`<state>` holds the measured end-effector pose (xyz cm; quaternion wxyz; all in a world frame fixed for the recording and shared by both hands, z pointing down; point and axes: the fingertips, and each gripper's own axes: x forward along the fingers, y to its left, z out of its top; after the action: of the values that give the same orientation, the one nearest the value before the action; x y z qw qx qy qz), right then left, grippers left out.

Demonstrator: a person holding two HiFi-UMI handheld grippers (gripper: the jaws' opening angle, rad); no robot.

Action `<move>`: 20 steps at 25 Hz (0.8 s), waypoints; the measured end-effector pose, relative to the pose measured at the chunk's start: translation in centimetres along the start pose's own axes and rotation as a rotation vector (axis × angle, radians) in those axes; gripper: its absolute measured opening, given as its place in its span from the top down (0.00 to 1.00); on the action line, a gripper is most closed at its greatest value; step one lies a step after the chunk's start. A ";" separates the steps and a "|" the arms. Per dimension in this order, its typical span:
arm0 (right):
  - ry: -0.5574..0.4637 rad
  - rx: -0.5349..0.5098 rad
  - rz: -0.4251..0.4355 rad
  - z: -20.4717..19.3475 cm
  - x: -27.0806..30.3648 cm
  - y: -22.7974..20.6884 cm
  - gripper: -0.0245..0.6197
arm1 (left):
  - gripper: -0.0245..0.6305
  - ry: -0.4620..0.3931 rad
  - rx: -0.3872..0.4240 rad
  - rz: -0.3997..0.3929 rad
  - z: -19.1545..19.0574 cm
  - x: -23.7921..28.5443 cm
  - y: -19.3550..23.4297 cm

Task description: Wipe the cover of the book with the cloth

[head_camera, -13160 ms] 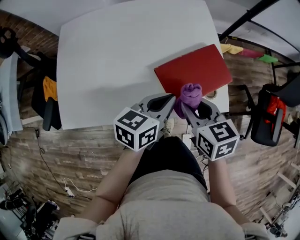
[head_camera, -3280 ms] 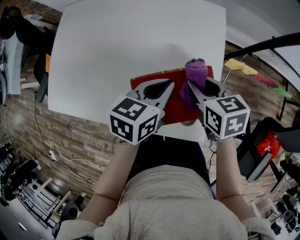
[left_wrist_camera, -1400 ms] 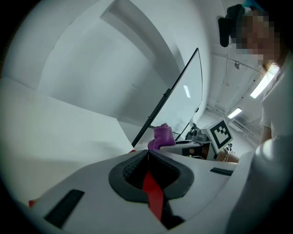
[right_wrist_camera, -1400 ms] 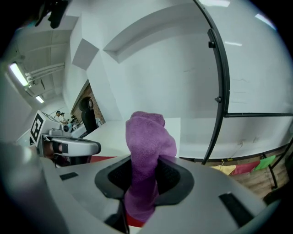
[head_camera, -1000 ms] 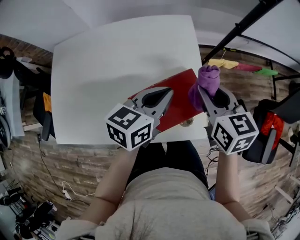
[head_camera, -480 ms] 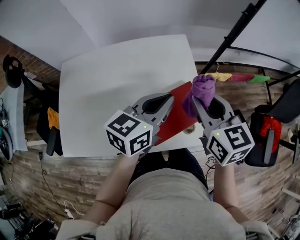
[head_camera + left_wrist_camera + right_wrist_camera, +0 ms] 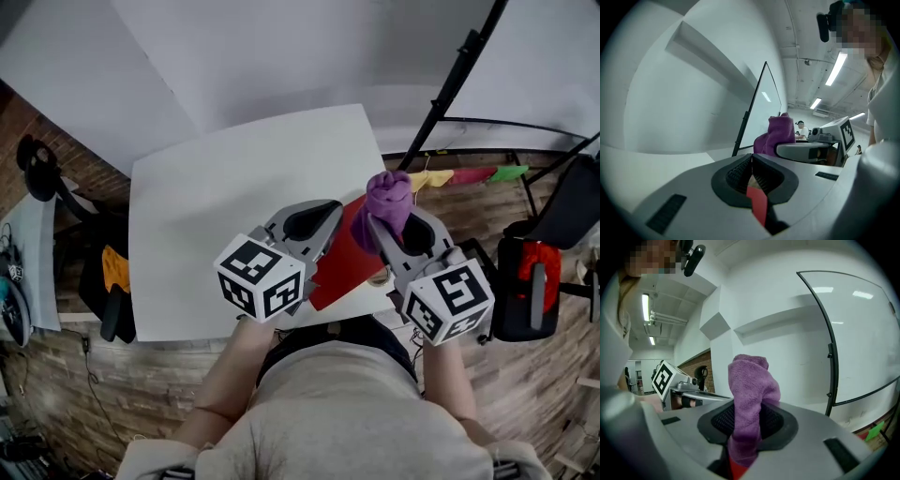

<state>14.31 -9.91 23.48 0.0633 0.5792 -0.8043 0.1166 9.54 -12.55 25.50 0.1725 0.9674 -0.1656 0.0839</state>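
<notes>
Book (image 7: 339, 262): thin, with a plain red cover, located at the near right corner of the white table (image 7: 234, 178), running diagonally between the two grippers; only a narrow strip of the cover shows in the head view, and whether it lies flat on the tabletop or is raised off it cannot be determined. Printed marks: black-and-white square patterns on the left marker cube (image 7: 262, 277) and the right marker cube (image 7: 448, 300). The left gripper (image 7: 314, 220) has its jaws closed on the book's edge; in the left gripper view the ribbed pads (image 7: 740, 174) meet at the left gripper (image 7: 751, 165) tip with a red sliver of the book (image 7: 758, 206) pinched between them and a pale strip just above it. The right gripper (image 7: 380, 227) clamps a purple terry cloth (image 7: 386, 199); in the right gripper view the cloth (image 7: 750, 394) stands bunched upright between the jaws of the right gripper (image 7: 747, 430), rising well above them, with a little red showing beneath it. The cloth sits just beside the far right end of the book, and contact with the cover cannot be confirmed. Edges: the book's near corner is close to the table's near edge. Open room: the table's left half and far side are bare white surface. To the right of the table stand a slanted black pole (image 7: 450, 80) and a black chair (image 7: 530, 281) carrying something red; yellow, pink and green cloths (image 7: 469, 175) hang near the far right corner.
</notes>
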 end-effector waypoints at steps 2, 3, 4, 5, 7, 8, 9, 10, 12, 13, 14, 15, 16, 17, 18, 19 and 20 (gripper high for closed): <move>-0.020 -0.005 -0.008 0.5 -0.2 0.0 0.78 | 0.93 0.005 0.009 -0.001 -0.1 -0.1 0.0; -0.026 -0.004 -0.017 0.7 -0.2 -0.2 0.78 | 0.93 0.003 0.010 -0.004 -0.1 -0.1 0.1; -0.030 -0.001 -0.027 0.7 -0.3 -0.3 0.78 | 0.93 -0.002 0.010 -0.006 -0.1 -0.1 0.1; -0.033 0.002 -0.035 0.7 -0.3 -0.4 0.78 | 0.93 -0.008 0.009 -0.006 0.0 -0.2 0.2; -0.040 0.002 -0.041 0.8 -0.3 -0.5 0.78 | 0.93 -0.022 0.008 -0.002 0.2 -0.4 0.4; -0.042 0.000 -0.041 0.8 -0.2 -0.4 0.78 | 0.93 -0.030 0.007 0.000 0.4 -0.4 0.5; -0.043 -0.003 -0.041 0.8 -0.2 -0.4 0.78 | 0.93 -0.038 0.005 0.001 0.6 -0.4 0.5; -0.044 -0.006 -0.041 0.8 -0.1 -0.4 0.78 | 0.93 -0.046 0.004 0.000 0.7 -0.4 0.5; -0.046 -0.013 -0.033 0.9 0.1 -0.1 0.78 | 0.93 -0.062 0.004 -0.006 1.0 -0.5 0.4; -0.047 -0.016 -0.028 1.0 0.3 0.0 0.78 | 0.93 -0.069 0.005 -0.009 1.2 -0.5 0.3; -0.046 -0.018 -0.024 1.0 0.4 0.1 0.78 | 0.93 -0.074 0.005 -0.010 1.3 -0.5 0.4; -0.043 -0.020 -0.022 1.0 0.6 0.1 0.78 | 0.93 -0.077 0.006 -0.008 1.3 -0.5 0.4; -0.039 -0.022 -0.020 1.0 0.7 0.0 0.78 | 0.93 -0.076 0.006 -0.004 1.3 -0.5 0.5; -0.037 -0.023 -0.019 0.9 0.8 0.0 0.78 | 0.93 -0.074 0.007 0.002 1.2 -0.5 0.6; -0.036 -0.024 -0.019 0.9 0.8 -0.1 0.78 | 0.93 -0.071 0.007 0.008 1.1 -0.4 0.7; -0.036 -0.024 -0.019 0.8 0.9 -0.2 0.78 | 0.93 -0.069 0.007 0.013 1.0 -0.4 0.8; -0.037 -0.024 -0.018 0.8 0.9 -0.3 0.78 | 0.93 -0.068 0.006 0.018 1.0 -0.4 0.9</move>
<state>14.31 -11.06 22.95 0.0563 0.5878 -0.8014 0.0955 8.93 -13.53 24.77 0.1630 0.9687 -0.1796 0.0530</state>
